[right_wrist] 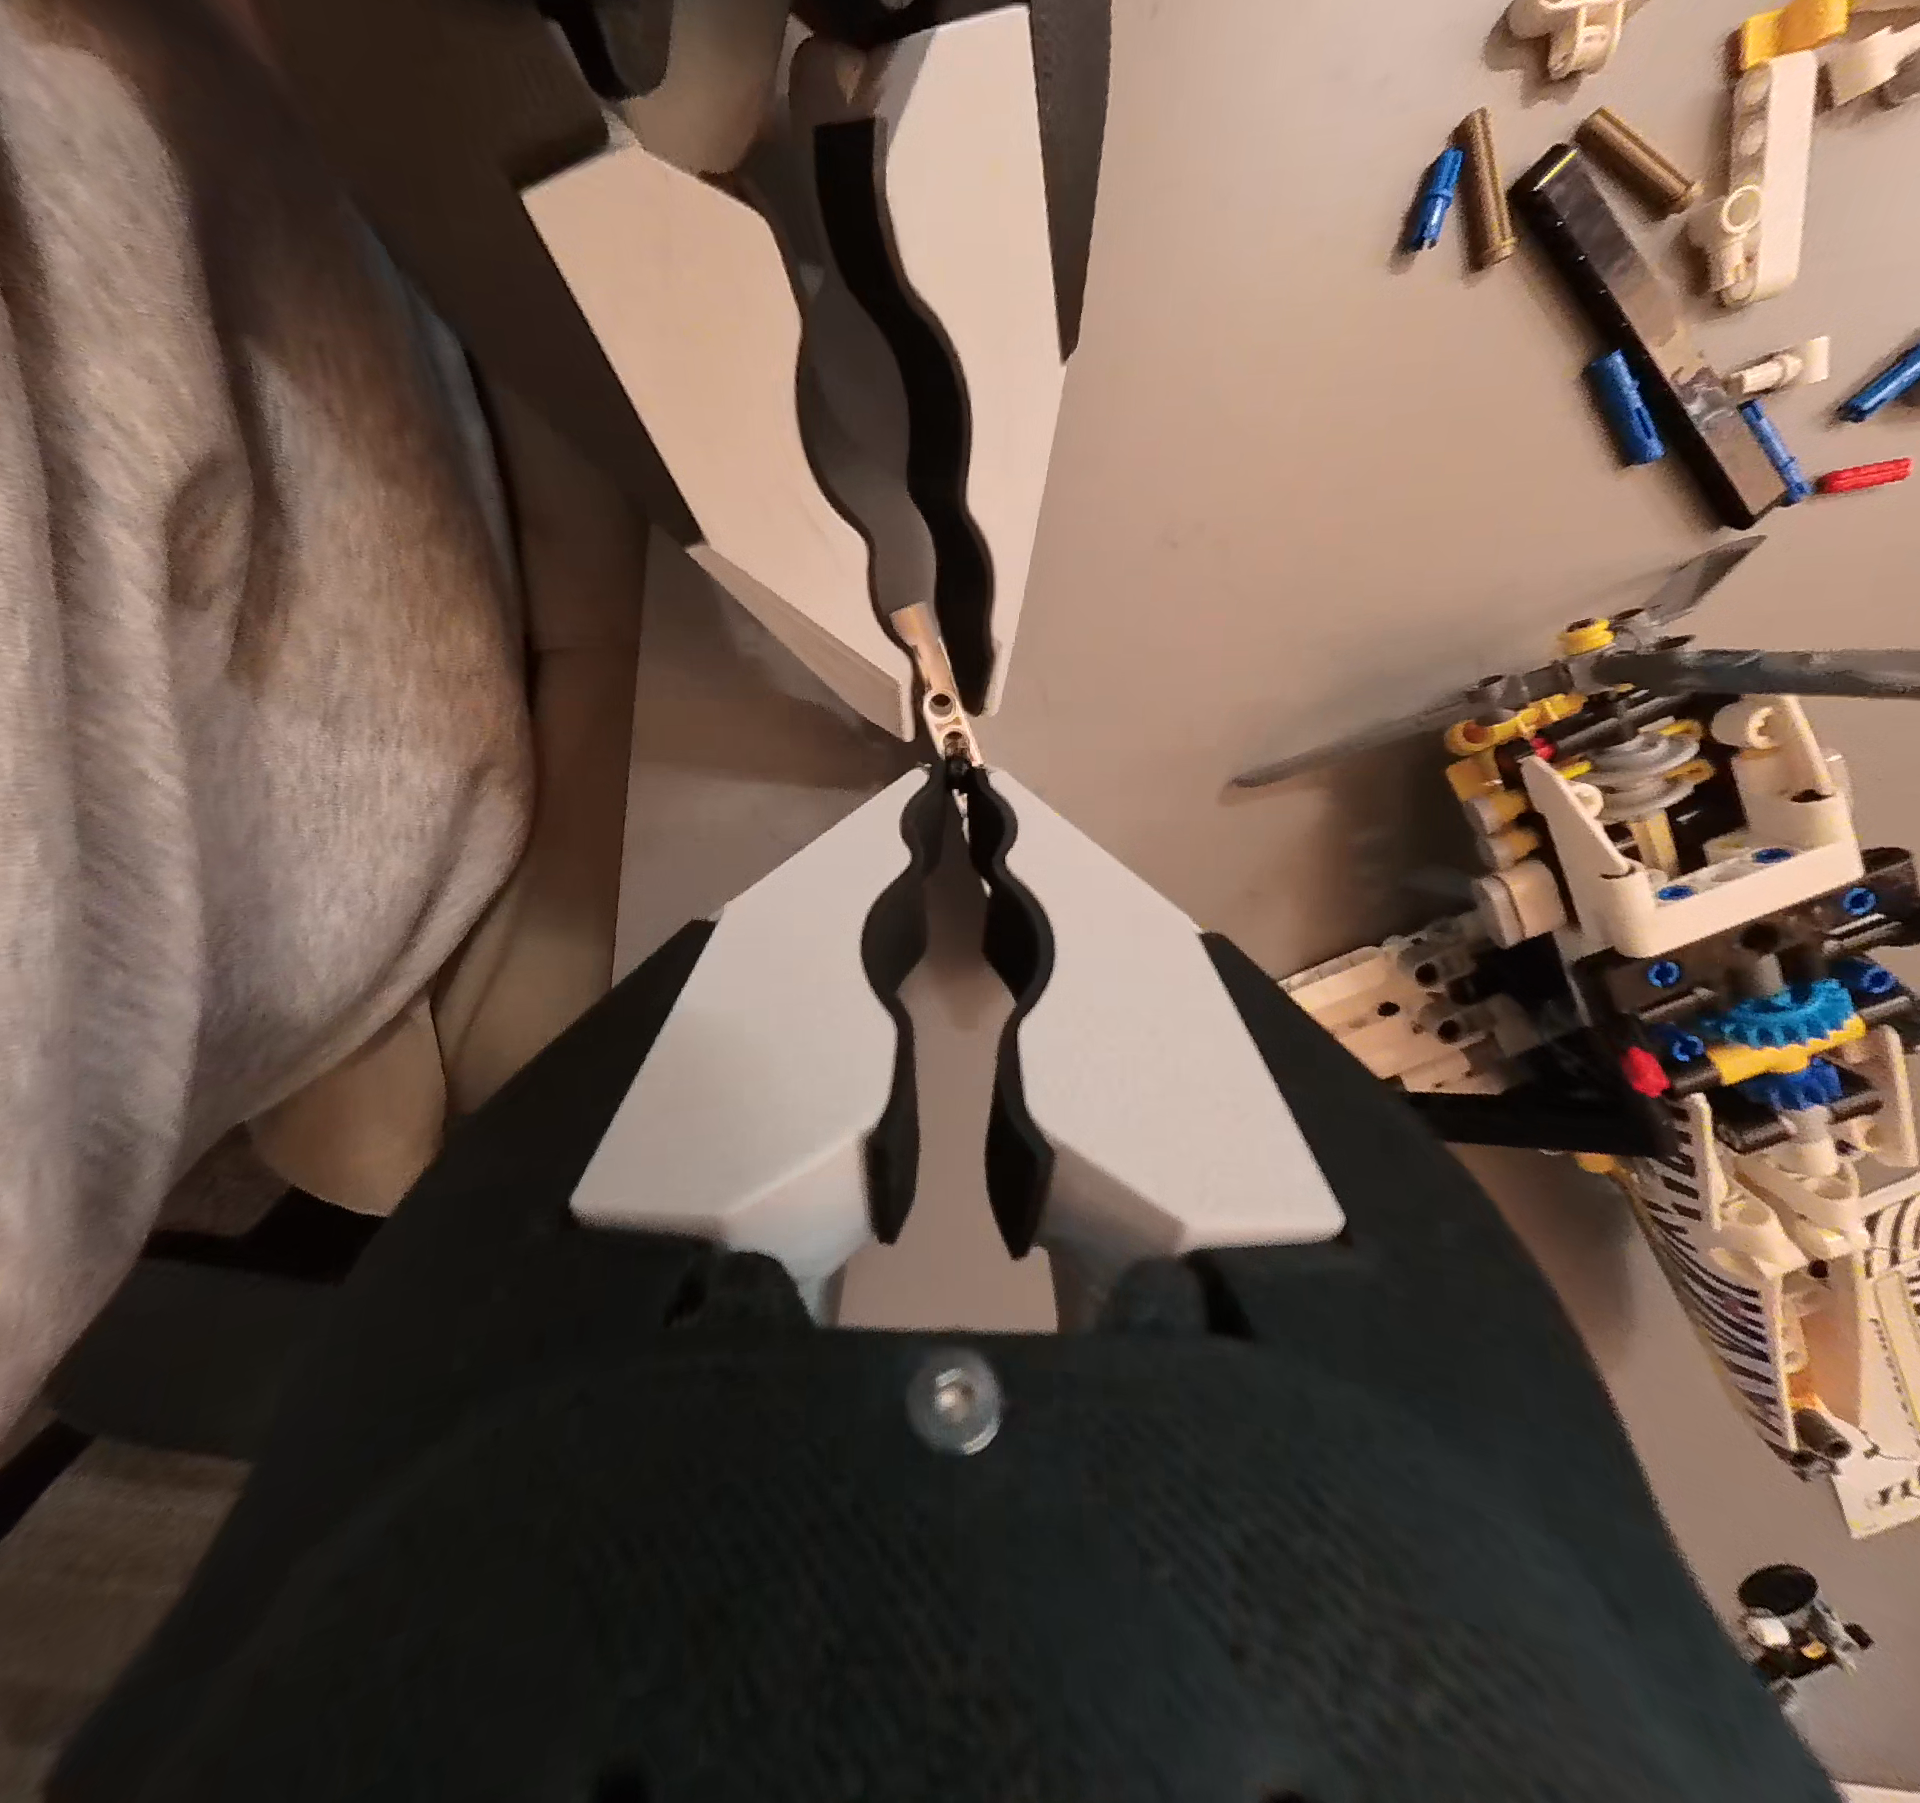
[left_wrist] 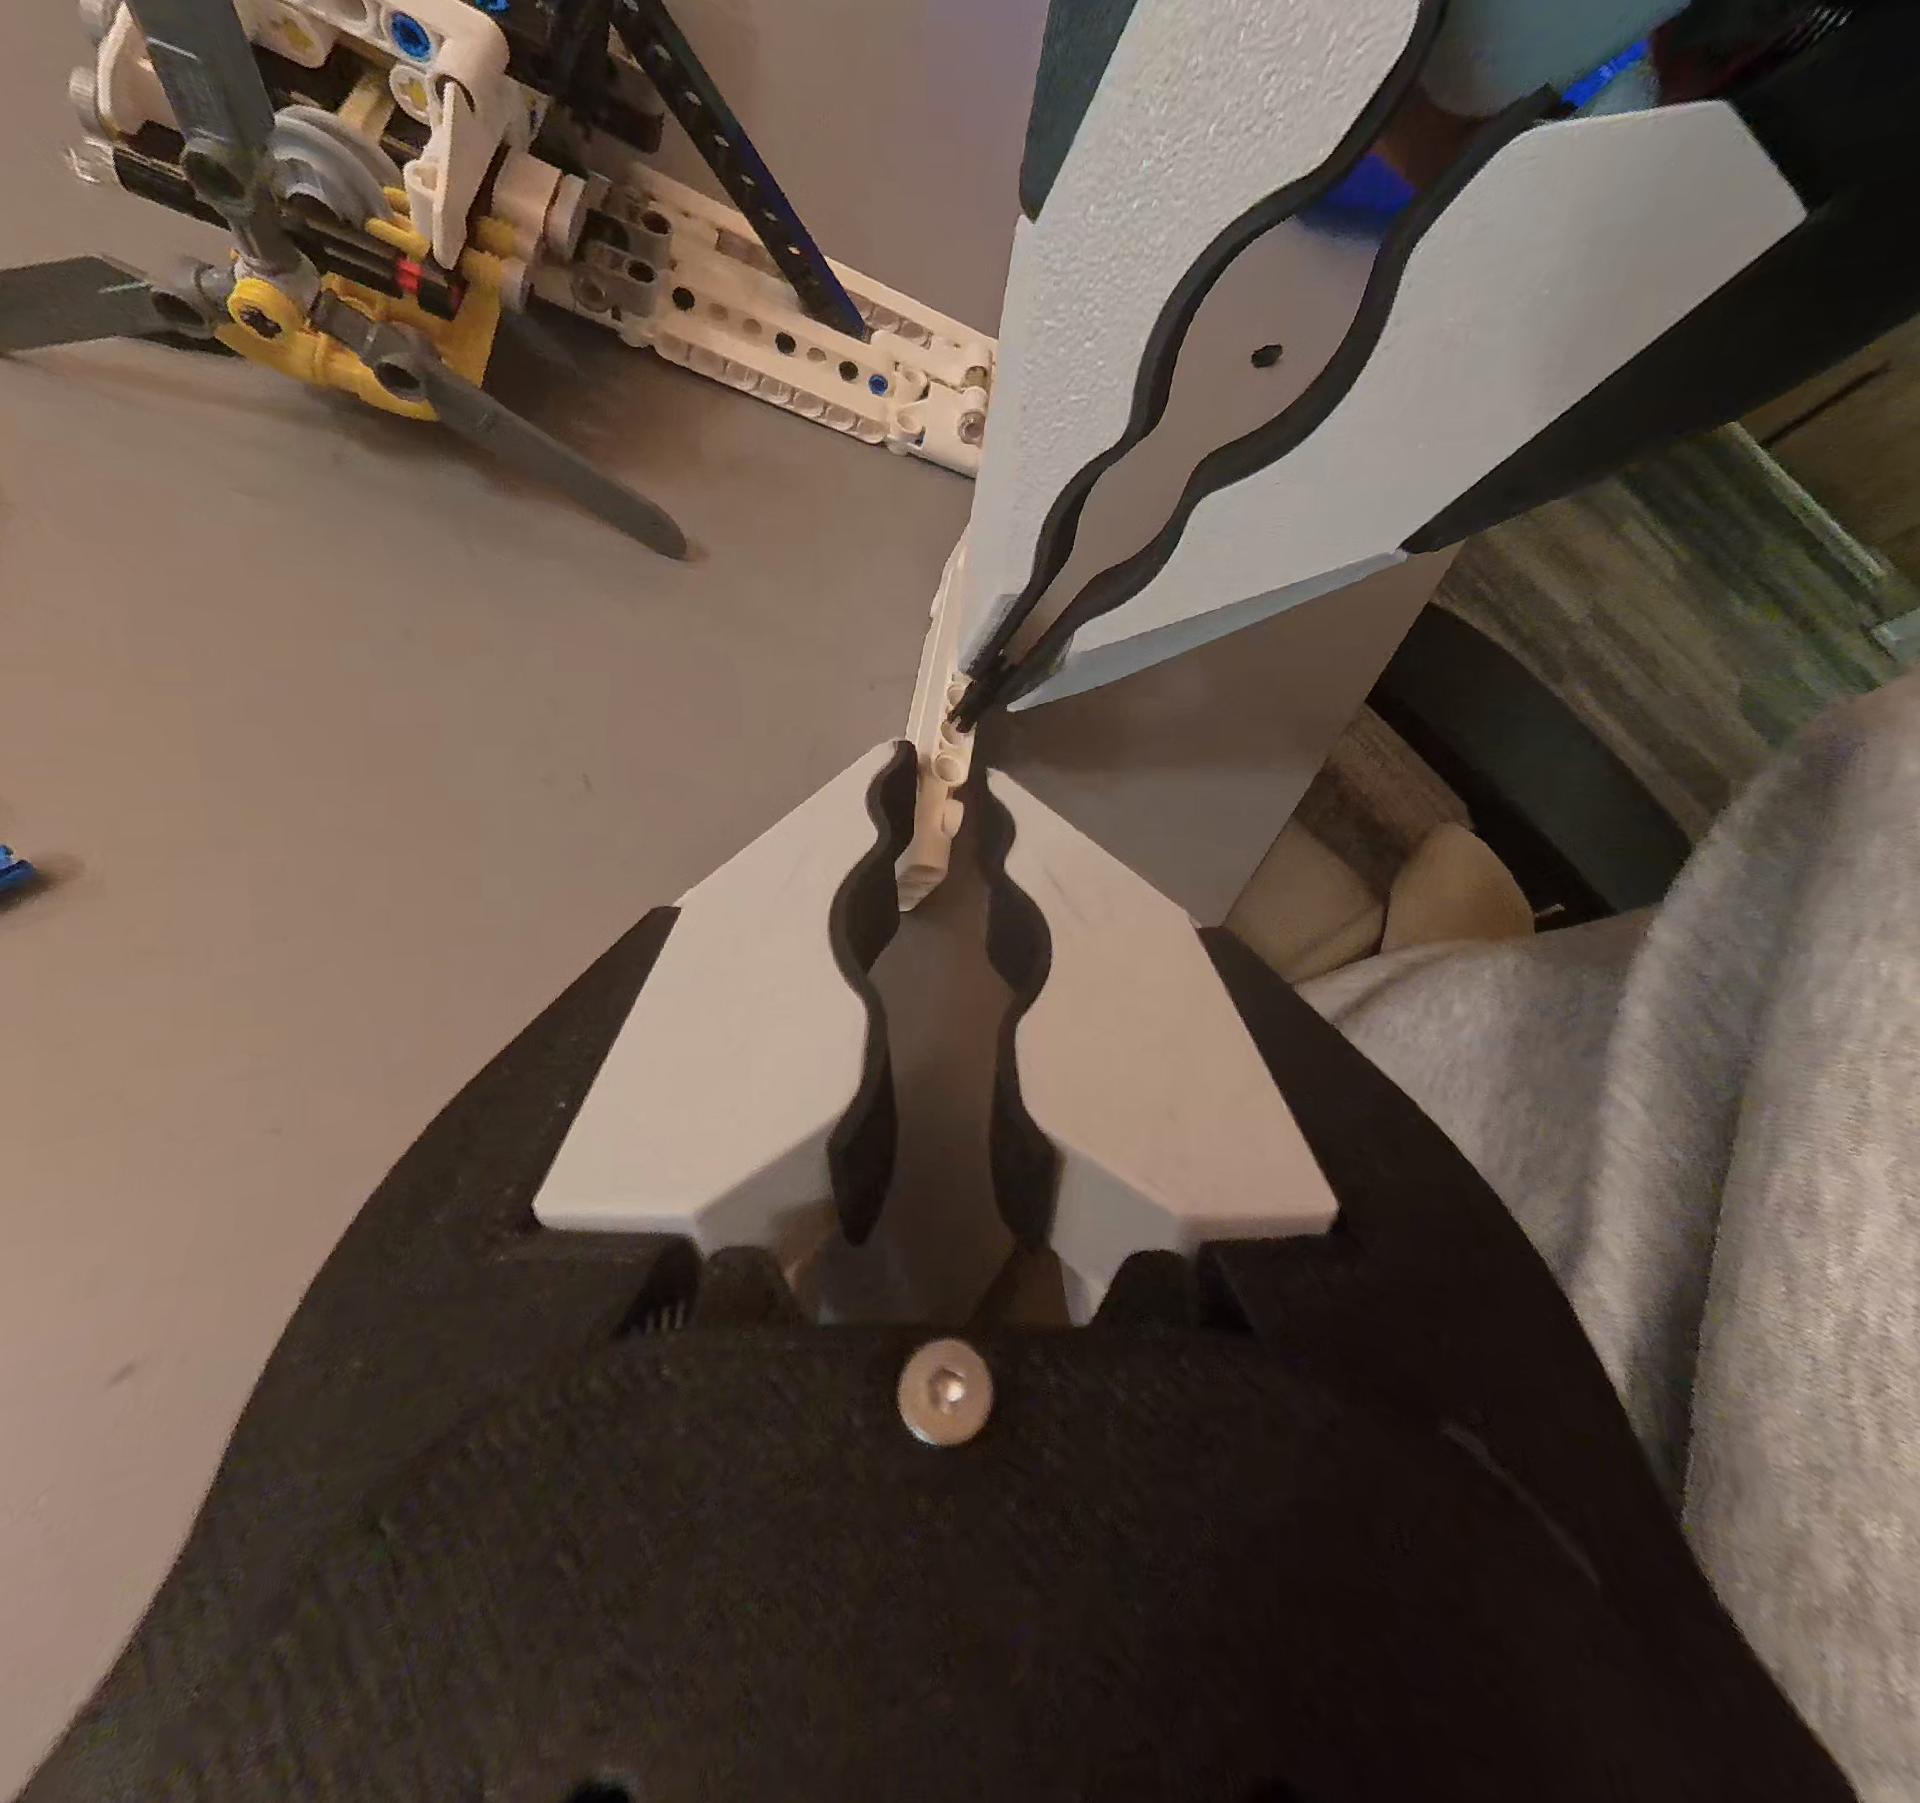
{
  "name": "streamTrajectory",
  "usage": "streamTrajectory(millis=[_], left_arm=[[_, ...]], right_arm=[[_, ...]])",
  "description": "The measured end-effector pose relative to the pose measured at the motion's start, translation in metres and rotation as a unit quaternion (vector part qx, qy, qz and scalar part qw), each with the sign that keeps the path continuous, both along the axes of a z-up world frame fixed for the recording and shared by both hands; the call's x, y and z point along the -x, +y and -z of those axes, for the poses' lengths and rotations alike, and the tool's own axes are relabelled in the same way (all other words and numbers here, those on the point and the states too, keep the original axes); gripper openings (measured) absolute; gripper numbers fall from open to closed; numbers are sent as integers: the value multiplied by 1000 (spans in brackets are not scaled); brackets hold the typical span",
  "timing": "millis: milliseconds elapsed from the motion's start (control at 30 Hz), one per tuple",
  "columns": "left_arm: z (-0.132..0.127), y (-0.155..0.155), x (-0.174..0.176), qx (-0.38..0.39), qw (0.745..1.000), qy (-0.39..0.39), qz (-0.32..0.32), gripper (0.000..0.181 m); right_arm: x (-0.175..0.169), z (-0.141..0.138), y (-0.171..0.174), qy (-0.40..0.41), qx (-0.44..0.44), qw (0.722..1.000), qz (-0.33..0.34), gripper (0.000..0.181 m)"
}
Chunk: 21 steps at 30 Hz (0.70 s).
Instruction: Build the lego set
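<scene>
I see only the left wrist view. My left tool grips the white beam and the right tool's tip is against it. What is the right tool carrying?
Observer: What looks like a small black pin, pinched at the very tip of the right tool, right at the end hole of the white beam.
Operator: Are there spare pins on the table?
Observer: Yes, a blue pin lies against a long black beam, beyond the model.
Operator: Anything red there?
Observer: A red axle lies by one end of that black beam.
</scene>
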State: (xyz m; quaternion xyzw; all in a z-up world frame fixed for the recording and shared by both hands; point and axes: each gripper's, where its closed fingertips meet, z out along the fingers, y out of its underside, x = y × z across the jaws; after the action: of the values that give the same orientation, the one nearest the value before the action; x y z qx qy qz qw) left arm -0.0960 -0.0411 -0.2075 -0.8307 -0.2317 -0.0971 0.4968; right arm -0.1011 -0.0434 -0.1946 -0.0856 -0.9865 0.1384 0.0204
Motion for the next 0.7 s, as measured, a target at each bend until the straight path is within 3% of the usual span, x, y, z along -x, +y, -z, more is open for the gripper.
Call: streamTrajectory(millis=[700], left_arm=[[4,0,0,15,1000,8,-4,6]], right_arm=[[-1,2,-3,-20,-43,999,-16,2]])
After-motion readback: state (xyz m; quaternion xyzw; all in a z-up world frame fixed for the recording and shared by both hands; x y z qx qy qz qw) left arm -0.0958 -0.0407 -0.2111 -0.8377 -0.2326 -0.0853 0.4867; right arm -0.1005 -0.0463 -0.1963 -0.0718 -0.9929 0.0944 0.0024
